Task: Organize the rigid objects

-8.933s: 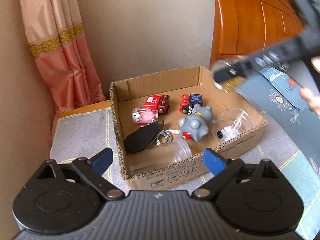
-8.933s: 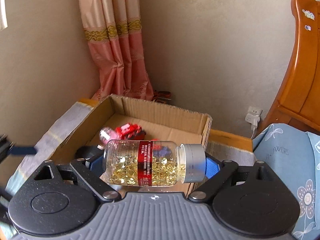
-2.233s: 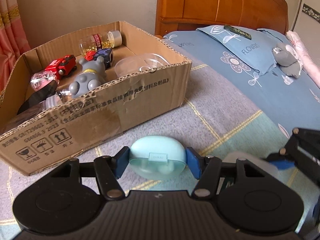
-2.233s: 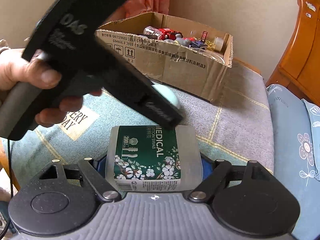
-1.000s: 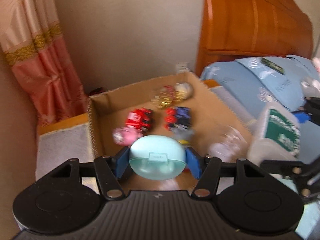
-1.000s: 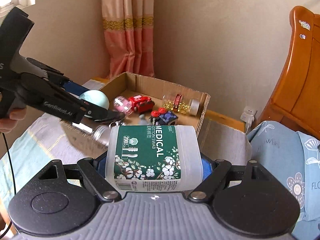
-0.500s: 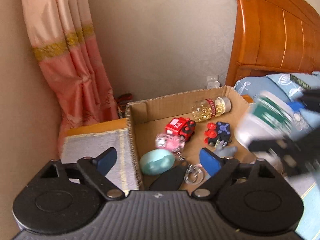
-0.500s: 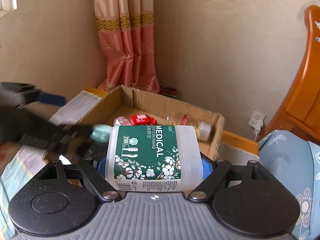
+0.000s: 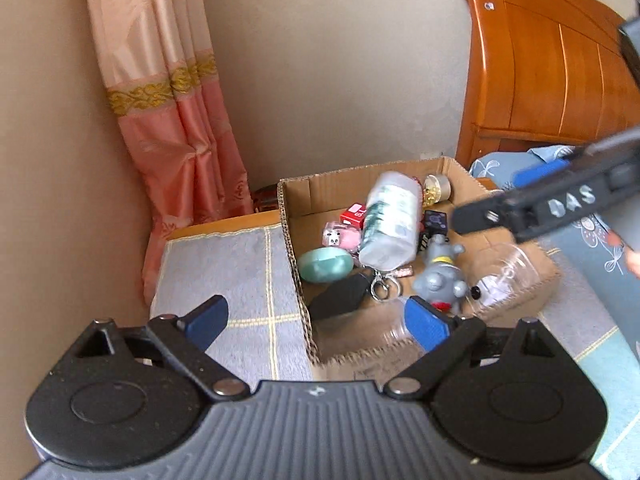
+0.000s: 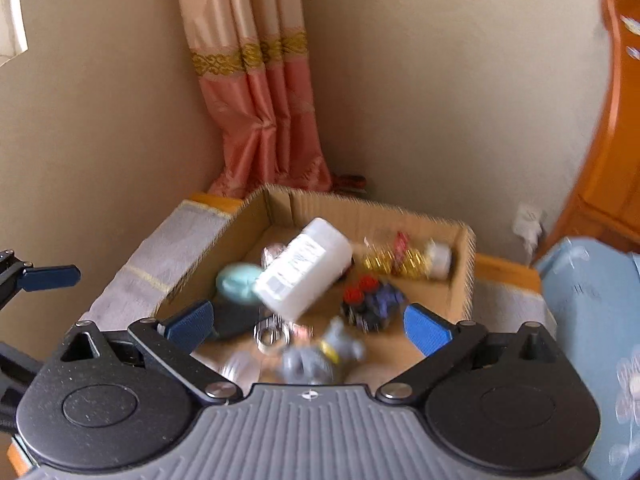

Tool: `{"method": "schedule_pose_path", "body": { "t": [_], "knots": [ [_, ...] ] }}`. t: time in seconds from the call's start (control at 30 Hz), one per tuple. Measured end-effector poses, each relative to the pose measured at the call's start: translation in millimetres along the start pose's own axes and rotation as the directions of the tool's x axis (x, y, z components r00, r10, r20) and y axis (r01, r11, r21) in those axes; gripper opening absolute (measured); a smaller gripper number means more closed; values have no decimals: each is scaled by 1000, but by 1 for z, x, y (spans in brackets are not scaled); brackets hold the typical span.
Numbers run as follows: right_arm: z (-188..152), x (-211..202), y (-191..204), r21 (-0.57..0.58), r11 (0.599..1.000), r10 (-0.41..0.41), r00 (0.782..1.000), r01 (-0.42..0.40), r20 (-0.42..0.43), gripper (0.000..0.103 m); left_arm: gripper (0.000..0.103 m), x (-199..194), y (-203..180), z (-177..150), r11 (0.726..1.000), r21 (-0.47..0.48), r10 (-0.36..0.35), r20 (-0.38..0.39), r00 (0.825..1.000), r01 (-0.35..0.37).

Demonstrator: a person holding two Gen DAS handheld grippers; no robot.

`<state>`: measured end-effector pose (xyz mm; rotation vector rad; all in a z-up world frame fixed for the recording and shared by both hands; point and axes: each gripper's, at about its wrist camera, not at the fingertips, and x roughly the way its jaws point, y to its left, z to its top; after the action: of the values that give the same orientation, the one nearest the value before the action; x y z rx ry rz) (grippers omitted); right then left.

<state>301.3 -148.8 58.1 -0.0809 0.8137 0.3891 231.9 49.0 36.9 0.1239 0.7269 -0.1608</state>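
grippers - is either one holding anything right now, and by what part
Nothing is held. The left gripper and right gripper both stand open with bare pads; the cotton swab bottle is loose in the cardboard box.

An open brown cardboard box (image 9: 516,304) sits on a grey checked mat (image 9: 236,268), a pink curtain (image 9: 176,120) behind it to the left and an orange wooden headboard (image 9: 548,72) to the right. Inside, a white plastic cotton-swab bottle (image 9: 390,224) lies tilted over the middle. A pale green oval case (image 9: 326,266) lies just left of it near the left wall, a grey cartoon figurine (image 9: 440,276) to its right, and a clear capsule bottle (image 9: 434,190) at the back.
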Motion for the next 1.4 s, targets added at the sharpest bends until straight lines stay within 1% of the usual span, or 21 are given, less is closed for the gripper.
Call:
{"method": "schedule_pose_path", "body": {
  "t": [0.1, 0.2, 0.27, 0.3, 0.37, 0.47, 0.53, 0.6, 0.67, 0.77, 0.93, 1.07, 1.27, 1.4],
  "knots": [
    [-19, -26, -1, 44, 998, -50, 999, 50, -15, 103, 96, -16, 0, -7, 997, -67, 24, -10, 1000, -25],
    [-40, -50, 3, 59, 992, -110, 994, 111, -17, 103, 96, -29, -3, -13, 992, -130, -6, -21, 1000, 4],
    [-56, -64, 7, 74, 982, -171, 985, 171, -11, 103, 96, -37, -9, -20, 988, -156, -10, -28, 1000, 6],
    [-63, -70, 9, 90, 978, -187, 982, 187, -7, 103, 96, -41, -12, -24, 987, -163, -11, -27, 1000, 7],
    [-81, -82, 12, 130, 972, -194, 981, 194, -16, 103, 96, -48, -20, -32, 985, -173, -8, -28, 1000, 3],
    [-102, -91, 18, 171, 966, -190, 981, 193, -33, 103, 96, -56, -33, -40, 987, -158, 32, -51, 998, -40],
    [-114, -95, 22, 176, 960, -213, 976, 218, -45, 103, 96, -61, -41, -45, 989, -130, 65, -64, 996, -73],
    [-122, -98, 26, 173, 955, -235, 971, 241, -53, 103, 96, -66, -47, -48, 991, -102, 84, -67, 994, -90],
    [-127, -100, 27, 182, 953, -236, 970, 242, -58, 103, 96, -72, -51, -49, 991, -86, 99, -64, 993, -105],
    [-131, -103, 27, 198, 949, -238, 970, 244, -54, 103, 96, -80, -54, -50, 992, -79, 96, -58, 994, -100],
    [-132, -108, 30, 198, 945, -256, 966, 259, -41, 103, 96, -89, -57, -50, 989, -83, 120, -51, 992, -124],
    [-132, -111, 32, 194, 947, -257, 966, 257, -30, 103, 96, -93, -58, -50, 986, -79, 142, -48, 989, -145],
    [-132, -114, 33, 183, 950, -253, 967, 253, -25, 103, 97, -96, -60, -49, 986, -75, 144, -42, 989, -146],
    [-131, -117, 33, 189, 949, -253, 967, 252, -16, 103, 97, -95, -62, -48, 985, -71, 157, -41, 987, -160]
  ]
}}
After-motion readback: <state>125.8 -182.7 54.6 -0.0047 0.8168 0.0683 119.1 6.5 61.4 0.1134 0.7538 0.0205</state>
